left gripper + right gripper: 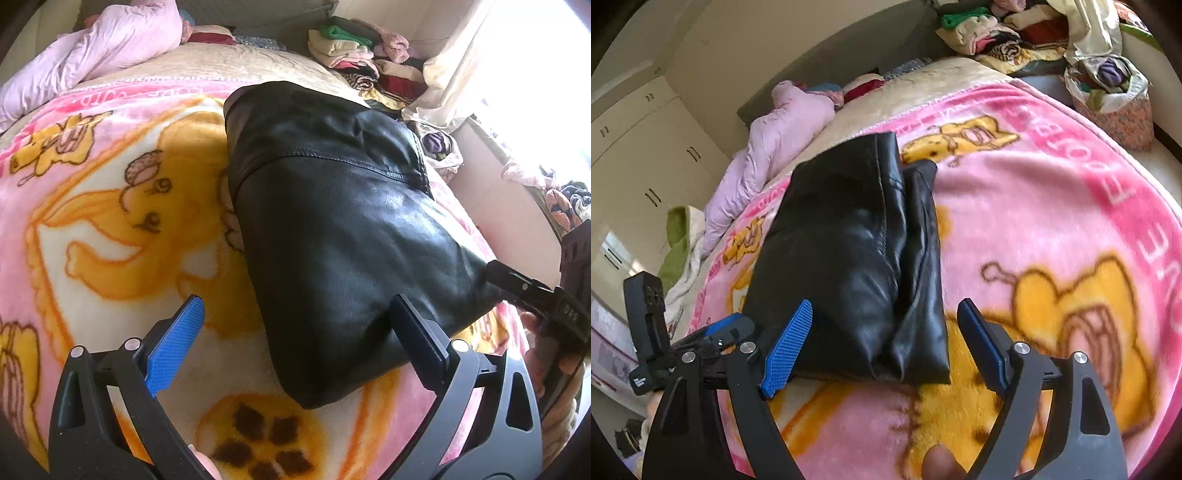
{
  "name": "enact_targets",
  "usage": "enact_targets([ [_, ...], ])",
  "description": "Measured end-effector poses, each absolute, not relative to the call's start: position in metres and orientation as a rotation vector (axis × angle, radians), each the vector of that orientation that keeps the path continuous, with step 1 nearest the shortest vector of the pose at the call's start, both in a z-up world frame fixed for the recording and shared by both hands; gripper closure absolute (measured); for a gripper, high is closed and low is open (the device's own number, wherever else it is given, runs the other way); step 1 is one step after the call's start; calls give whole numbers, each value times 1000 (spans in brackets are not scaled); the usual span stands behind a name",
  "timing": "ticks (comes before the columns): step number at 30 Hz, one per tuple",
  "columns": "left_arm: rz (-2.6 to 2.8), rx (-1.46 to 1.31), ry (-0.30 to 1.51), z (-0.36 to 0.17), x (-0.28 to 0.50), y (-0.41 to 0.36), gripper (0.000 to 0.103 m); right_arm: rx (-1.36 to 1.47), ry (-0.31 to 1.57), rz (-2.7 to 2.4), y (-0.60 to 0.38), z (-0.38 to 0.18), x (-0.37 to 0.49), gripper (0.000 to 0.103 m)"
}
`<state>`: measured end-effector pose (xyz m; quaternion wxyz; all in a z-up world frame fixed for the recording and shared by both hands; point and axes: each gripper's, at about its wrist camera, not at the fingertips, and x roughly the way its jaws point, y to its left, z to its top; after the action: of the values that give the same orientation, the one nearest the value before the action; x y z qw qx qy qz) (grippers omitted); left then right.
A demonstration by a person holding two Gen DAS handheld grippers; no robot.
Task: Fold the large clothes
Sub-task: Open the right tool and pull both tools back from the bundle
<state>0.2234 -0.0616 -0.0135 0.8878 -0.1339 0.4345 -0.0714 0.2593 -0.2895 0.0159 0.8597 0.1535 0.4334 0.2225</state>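
two hand-held grippers hover over one garment, a shiny black leather-look piece of clothing (332, 229), which lies folded into a thick, long bundle on a fleecy pink blanket with yellow cartoon bears (110, 229). the left gripper (295, 325) has its jaws spread wide, the blue-padded finger out over the blanket and the other finger over the near end of the bundle, with nothing pinched between them. the right gripper (886, 332) also stands with jaws wide apart and holds nothing; the near end of the bundle lies between its fingers without the pads pressing on it. in the left wrist view that right gripper reaches toward the bundle's near right corner, though whether it touches is hard to tell.

the fold looks nearly finished, to my eye: the garment is already doubled over, a narrower flap lying along its right side in the right wrist view. the step in hand seems to be letting go and checking the shape. a next move would probably call for pinching the near end with both grippers to fold it once more, or tucking the flap flush; the slick, springy material may slide or pop open, so a firm, even grip would help.

the blanket covers a bed with a cream quilted cover (221, 62). a crumpled pale pink duvet (775, 140) lies at the far side, a heap of mixed folded clothes (354, 48) sits at the far corner, cream wardrobe doors (646, 147) line one wall, and bright daylight floods past a pale curtain (461, 74).
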Motion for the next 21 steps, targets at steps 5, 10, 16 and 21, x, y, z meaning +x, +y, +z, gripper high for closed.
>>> enact_targets([
  [5,-147,-278,909,-16,218,-62,10,290,928,495,-279,10,252,66],
  [10,-140,-266,897,-16,213,-62,10,296,905,512,-277,14,240,78],
  [16,-135,-254,911,-18,208,-63,10,263,942,412,-276,-13,243,70],
  [21,-132,-235,906,-14,203,-65,10,253,883,377,-280,-3,232,44],
])
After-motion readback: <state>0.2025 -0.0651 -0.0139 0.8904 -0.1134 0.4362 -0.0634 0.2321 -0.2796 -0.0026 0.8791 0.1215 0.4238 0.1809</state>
